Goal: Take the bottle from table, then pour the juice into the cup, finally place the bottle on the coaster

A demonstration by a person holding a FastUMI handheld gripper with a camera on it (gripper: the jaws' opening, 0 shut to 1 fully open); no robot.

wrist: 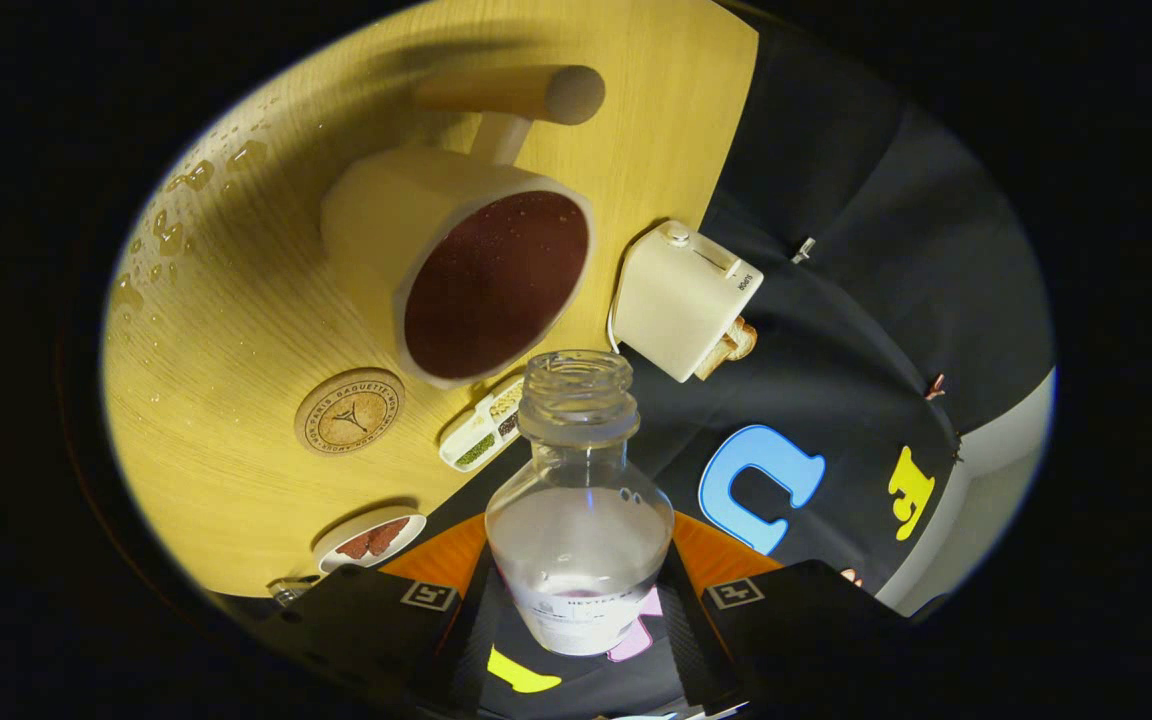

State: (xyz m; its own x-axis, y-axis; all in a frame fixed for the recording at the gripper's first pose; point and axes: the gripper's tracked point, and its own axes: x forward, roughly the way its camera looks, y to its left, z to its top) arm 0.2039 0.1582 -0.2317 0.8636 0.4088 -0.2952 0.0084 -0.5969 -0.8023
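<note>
A clear glass bottle (578,500) with an open threaded neck sits between my fingers, and my gripper (581,590) is shut on its body. The bottle looks nearly drained, with only a film inside. Its mouth points toward a cream cup (456,270) with a wooden handle, which stands on the wooden table (236,300) beyond the fingers and holds dark red juice. The whole view is tilted. A round cork coaster (350,411) lies on the table beside the cup, closer to my fingers.
Droplets speckle the table on the far side of the cup. A white boxy appliance (686,298) sits at the table's edge near the bottle mouth. A small divided tray of spices (484,425) and a small dish with a brown item (370,540) lie near the coaster.
</note>
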